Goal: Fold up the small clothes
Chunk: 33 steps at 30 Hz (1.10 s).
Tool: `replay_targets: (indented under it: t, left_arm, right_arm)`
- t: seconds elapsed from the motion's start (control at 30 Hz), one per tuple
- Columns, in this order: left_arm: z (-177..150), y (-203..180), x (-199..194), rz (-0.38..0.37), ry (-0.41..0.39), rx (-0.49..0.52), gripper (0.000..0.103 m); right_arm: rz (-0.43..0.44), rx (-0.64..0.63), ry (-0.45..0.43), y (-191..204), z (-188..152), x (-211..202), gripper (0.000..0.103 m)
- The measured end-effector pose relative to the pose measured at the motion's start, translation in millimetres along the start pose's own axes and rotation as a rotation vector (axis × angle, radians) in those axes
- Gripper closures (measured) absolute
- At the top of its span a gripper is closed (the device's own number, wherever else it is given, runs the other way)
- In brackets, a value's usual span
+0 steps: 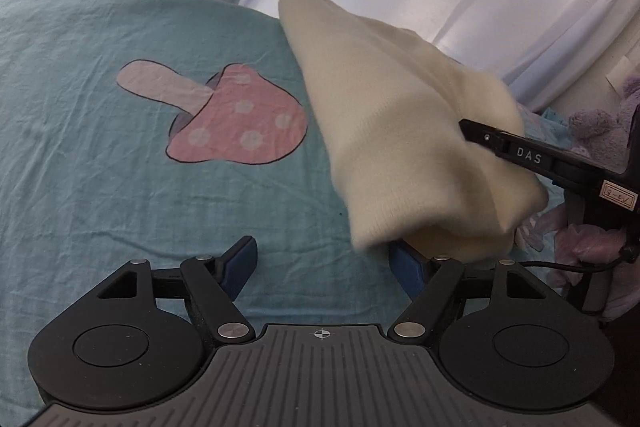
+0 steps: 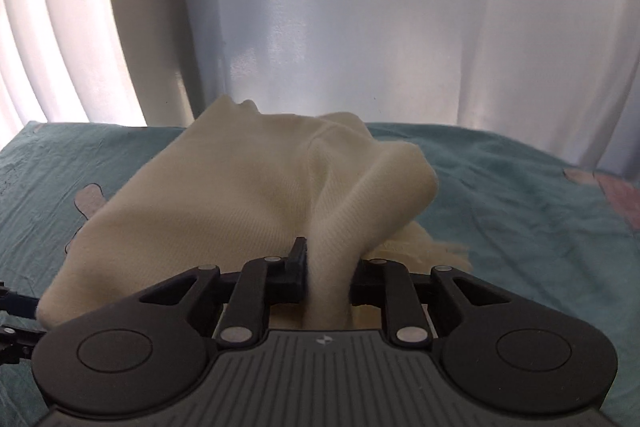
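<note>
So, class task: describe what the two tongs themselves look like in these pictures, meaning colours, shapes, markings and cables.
Left tongs: black linkage arms with silver rivets, two round black discs, a ribbed grey base with a crosshair mark, blue finger pads. Right tongs: same black frame and ribbed base with black fingers; from the left view they carry "DAS" lettering, a small red-bordered label and a thin black cable.

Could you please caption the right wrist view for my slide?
Right gripper clamps a cream knit garment lifted over the teal bedsheet.

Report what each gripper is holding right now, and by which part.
The right gripper is shut on a bunched fold of the cream garment. The left gripper is open, holding nothing.
</note>
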<state>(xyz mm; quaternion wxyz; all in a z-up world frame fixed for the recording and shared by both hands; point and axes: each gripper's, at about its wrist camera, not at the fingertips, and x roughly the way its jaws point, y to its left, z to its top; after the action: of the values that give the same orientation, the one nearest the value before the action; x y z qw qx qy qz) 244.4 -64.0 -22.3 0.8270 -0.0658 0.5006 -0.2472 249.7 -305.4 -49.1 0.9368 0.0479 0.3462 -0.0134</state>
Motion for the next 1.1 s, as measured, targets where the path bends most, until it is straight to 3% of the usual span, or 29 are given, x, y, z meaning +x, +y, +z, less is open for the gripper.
replay_targets:
  t: [0.07, 0.2, 0.33, 0.53, 0.57, 0.63, 0.7, 0.77, 0.93, 1.03, 1.1]
  left_arm:
    - [0.1, 4.2, -4.8, -0.004, -0.006, -0.007, 0.024]
    - [2.9, 13.0, -16.8, -0.002, -0.03, -0.054, 0.024]
    - [7.7, 11.7, -19.3, -0.018, -0.034, -0.068, 0.024]
    - [9.9, 1.9, -16.9, -0.012, -0.031, -0.045, 0.025]
    - [10.4, 1.1, -17.4, -0.01, -0.031, -0.042, 0.024]
    - [12.4, 1.0, -18.9, -0.013, -0.033, -0.036, 0.024]
    - [14.6, 0.4, -25.3, -0.022, -0.047, -0.035, 0.024]
    - [19.1, -0.5, -34.5, -0.037, -0.077, -0.035, 0.024]
    - [35.1, -3.6, -45.4, -0.046, -0.136, -0.011, 0.02]
    - [43.9, -5.9, -34.9, -0.044, -0.122, -0.007, 0.021]
    - [49.0, -7.9, -24.2, -0.033, -0.097, -0.003, 0.021]
  right_arm:
    - [0.031, 0.106, 0.011, -10.3, 0.6, -6.8, 0.078]
    - [0.173, 0.305, 0.011, -24.8, -16.1, -38.2, 0.068]
    - [0.237, 0.401, 0.01, -29.1, -33.6, -59.1, 0.067]
    - [0.278, 0.43, 0.08, -23.2, -46.9, -46.1, 0.067]
    - [0.278, 0.433, 0.08, -21.9, -47.6, -45.0, 0.068]
    - [0.259, 0.42, 0.068, -18.7, -47.4, -44.9, 0.087]
    - [0.243, 0.424, 0.048, -15.7, -46.7, -48.5, 0.092]
    - [0.261, 0.45, 0.012, -16.7, -46.7, -57.7, 0.093]
    - [0.399, 0.63, -0.011, -33.7, -58.8, -73.9, 0.094]
    - [0.319, 0.583, 0.006, -33.9, -64.2, -69.9, 0.094]
    - [0.21, 0.455, 0.053, -25.9, -65.4, -56.5, 0.094]
